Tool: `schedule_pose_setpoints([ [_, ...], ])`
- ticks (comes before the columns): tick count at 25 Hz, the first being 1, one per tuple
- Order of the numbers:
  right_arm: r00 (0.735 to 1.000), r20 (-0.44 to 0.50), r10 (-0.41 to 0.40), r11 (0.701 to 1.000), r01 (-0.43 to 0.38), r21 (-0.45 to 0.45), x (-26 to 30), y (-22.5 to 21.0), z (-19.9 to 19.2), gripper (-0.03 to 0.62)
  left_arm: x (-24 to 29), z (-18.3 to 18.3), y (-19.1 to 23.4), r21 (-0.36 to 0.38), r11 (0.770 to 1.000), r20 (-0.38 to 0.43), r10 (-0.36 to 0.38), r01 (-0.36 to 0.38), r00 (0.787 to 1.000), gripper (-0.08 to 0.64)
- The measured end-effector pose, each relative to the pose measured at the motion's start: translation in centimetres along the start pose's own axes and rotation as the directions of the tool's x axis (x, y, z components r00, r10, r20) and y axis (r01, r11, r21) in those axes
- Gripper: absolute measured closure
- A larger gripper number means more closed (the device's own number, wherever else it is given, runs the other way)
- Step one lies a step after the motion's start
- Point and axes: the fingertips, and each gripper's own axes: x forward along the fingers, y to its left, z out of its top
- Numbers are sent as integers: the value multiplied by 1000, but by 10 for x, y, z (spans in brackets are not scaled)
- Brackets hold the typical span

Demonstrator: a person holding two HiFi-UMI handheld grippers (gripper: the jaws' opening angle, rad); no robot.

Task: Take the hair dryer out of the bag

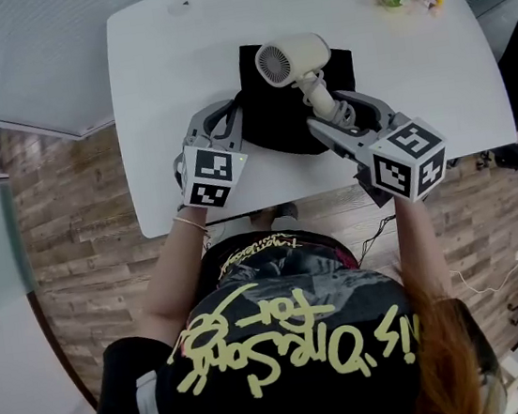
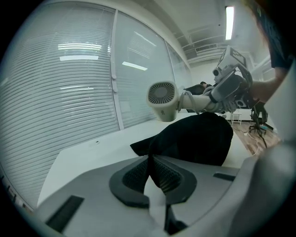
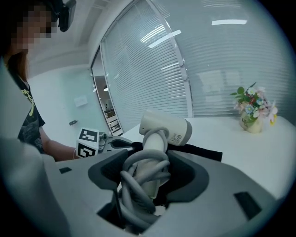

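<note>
Fingers of the left gripper (image 1: 230,123) pinch the edge of the black bag (image 1: 277,125) on the worktop (image 1: 160,91) while those of the right gripper (image 1: 328,118) clasp the cord-wrapped handle of the hair dryer (image 1: 292,60), held just above the bag, so the withdrawal looks nearly done and next calls for carrying it clear and setting it down.

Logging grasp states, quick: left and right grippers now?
Left gripper: shut on the black bag.
Right gripper: shut on the hair dryer handle.

Hair dryer (image 3: 166,127) handle mostly hidden by coiled cord (image 3: 141,171); label print too small.
</note>
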Motion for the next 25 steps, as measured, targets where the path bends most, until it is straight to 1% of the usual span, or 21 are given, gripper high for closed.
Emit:
schedule_pose_setpoints([
  [4,999,-23,-36,999,37,25,13,-8,-7,319,-1,2,-5,49,998,-6,-32,32,999,545],
  [9,996,-52,-69,997,71,41,30,-11,-15,319,-4,2,-11,72,995,-10,-70,70,998,545],
  [18,987,-104,-125,990,131,52,49,-20,-29,319,-3,1,-17,89,989,-16,-119,120,993,543],
  [25,976,-148,-159,986,165,28,66,-17,-37,319,-7,-4,-12,92,984,-12,-150,150,989,540],
])
